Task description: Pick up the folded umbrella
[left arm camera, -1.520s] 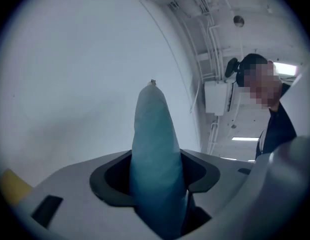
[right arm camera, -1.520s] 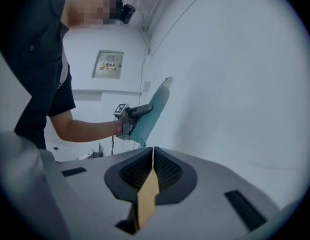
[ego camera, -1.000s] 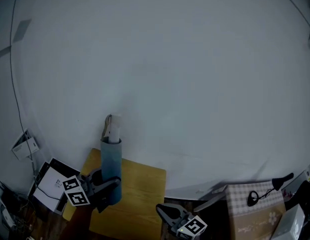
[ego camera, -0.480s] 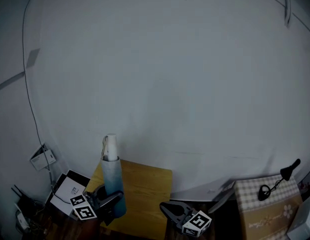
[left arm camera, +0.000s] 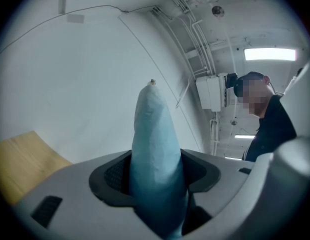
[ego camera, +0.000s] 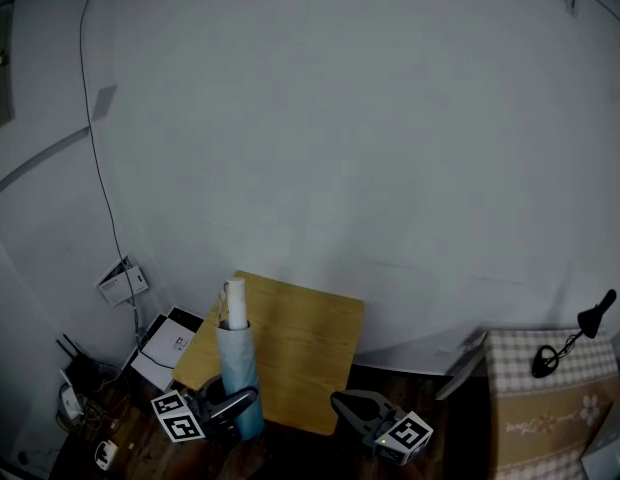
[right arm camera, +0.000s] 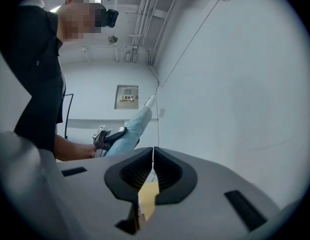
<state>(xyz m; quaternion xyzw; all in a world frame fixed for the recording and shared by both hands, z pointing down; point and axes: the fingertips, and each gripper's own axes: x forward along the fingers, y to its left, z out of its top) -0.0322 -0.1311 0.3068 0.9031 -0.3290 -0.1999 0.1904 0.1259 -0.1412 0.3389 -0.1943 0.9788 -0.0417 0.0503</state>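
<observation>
**Folded umbrella** (ego camera: 236, 363): pale blue sleeve, white end uppermost. The long axis is near upright, leaning slightly left at the top.

**Left hand-held gripper** (ego camera: 237, 404): closed on the umbrella low on its sleeve, with a jaw pressed into the cloth on either side. The umbrella rises straight out from between the jaws, over the near left corner of the wooden counter (ego camera: 305, 333). Whether its lower end touches the counter cannot be told.

**Right hand-held gripper** (ego camera: 352, 406): jaws together with nothing between them. It sits at the counter's near edge, apart from the umbrella on its right.

**Judgement:** the left hand-held gripper carries the load, so any further lift would follow the upright axis.
</observation>
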